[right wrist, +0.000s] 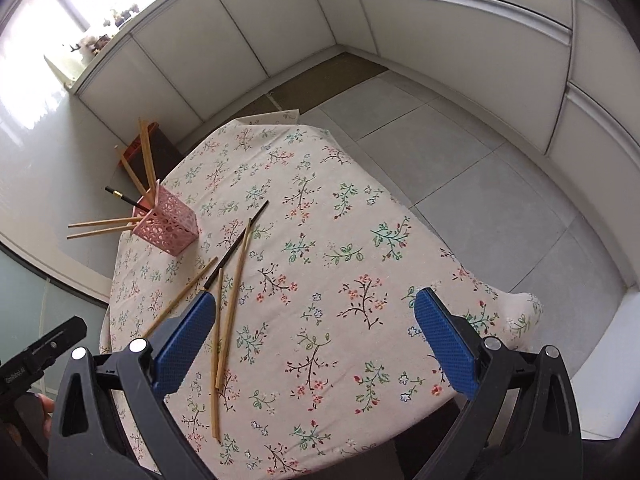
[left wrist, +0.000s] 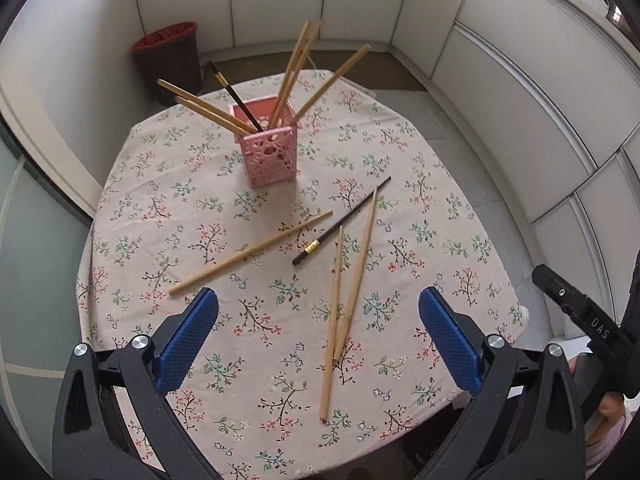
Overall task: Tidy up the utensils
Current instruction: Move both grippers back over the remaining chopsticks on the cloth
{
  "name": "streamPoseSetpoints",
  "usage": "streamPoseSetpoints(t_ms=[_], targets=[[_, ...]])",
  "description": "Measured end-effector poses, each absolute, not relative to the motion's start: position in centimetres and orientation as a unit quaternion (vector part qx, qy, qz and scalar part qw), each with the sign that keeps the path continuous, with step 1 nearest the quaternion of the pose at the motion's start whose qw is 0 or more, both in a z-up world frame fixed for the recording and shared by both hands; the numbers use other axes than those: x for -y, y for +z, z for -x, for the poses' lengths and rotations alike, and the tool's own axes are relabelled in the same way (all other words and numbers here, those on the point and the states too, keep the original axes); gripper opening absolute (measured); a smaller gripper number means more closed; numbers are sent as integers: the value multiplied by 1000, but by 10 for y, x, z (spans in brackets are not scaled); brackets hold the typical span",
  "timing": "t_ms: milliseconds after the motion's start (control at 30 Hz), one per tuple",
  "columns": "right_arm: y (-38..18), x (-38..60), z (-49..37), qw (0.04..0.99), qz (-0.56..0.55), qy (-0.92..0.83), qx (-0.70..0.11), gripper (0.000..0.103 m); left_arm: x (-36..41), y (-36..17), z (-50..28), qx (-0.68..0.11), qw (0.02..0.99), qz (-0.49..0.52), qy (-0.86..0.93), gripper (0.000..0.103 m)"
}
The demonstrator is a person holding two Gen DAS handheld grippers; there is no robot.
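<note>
Chopsticks loose on floral worktop (left wrist: 460,240), both grippers empty above near edge.

Left gripper (left wrist: 318,340) and right gripper (right wrist: 314,340): jaws spread wide, pinching nothing. Pink lattice holder (left wrist: 270,156) stands upright toward far side, several wooden sticks and one black leaning out. Four lie on cloth: lone wooden chopstick (left wrist: 250,254), black chopstick (left wrist: 342,222) crossing under a wooden pair (left wrist: 348,296) that overlaps near its lower end. Dark bin (left wrist: 170,62) on floor beyond; white cabinets (right wrist: 460,40), grey floor tiles (right wrist: 480,184).
</note>
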State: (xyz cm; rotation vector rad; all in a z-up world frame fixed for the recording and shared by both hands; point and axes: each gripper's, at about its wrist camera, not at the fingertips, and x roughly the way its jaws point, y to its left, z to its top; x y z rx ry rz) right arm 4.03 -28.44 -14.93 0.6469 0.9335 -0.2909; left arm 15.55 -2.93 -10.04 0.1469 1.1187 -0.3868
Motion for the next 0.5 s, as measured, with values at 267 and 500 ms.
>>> streamPoseSetpoints(t_ms=[267, 500], targets=[[-165, 296, -45, 797, -350, -123, -477, 97, 60, -178, -195, -609, 778, -60, -140, 92], [-165, 300, -48, 795, -352, -118, -479, 97, 77, -230, -237, -664, 741, 12, -97, 63]])
